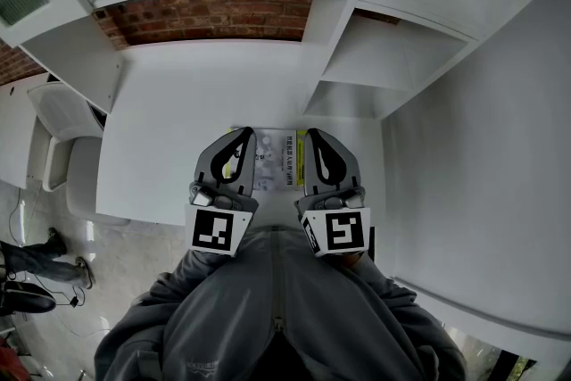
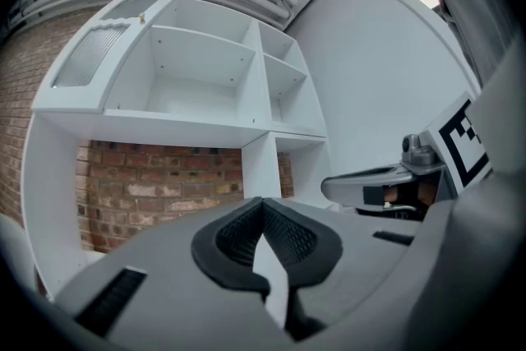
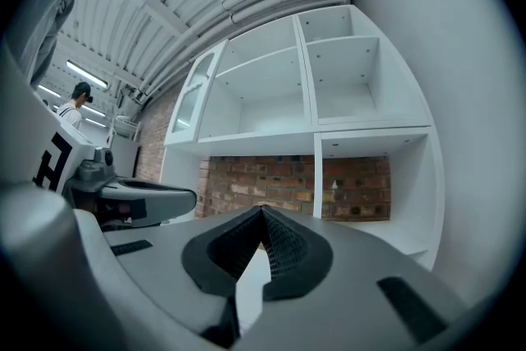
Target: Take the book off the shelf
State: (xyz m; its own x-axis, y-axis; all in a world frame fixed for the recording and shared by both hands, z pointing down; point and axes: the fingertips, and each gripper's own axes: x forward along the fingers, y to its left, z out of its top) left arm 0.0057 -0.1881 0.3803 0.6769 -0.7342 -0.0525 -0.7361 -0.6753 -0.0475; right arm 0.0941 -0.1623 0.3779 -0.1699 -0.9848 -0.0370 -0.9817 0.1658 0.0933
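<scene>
The book point(image 1: 273, 160) lies flat on the white shelf board point(image 1: 178, 129), its pale cover with yellow edge strips showing between my two grippers. My left gripper point(image 1: 243, 136) is over the book's left edge and my right gripper point(image 1: 317, 136) over its right edge; both hide part of it. Whether they touch it I cannot tell. In the left gripper view the left gripper point(image 2: 263, 202) is shut, its black pads together with nothing between them. The right gripper point(image 3: 261, 211) is likewise shut and empty. No book appears in either gripper view.
The white shelf unit point(image 2: 205, 86) has open compartments above and a brick wall point(image 1: 214, 13) behind. A tall white side panel point(image 1: 482, 174) stands close on the right. A white rounded object point(image 1: 67, 138) and a person's legs point(image 1: 27, 268) are at the left on the floor.
</scene>
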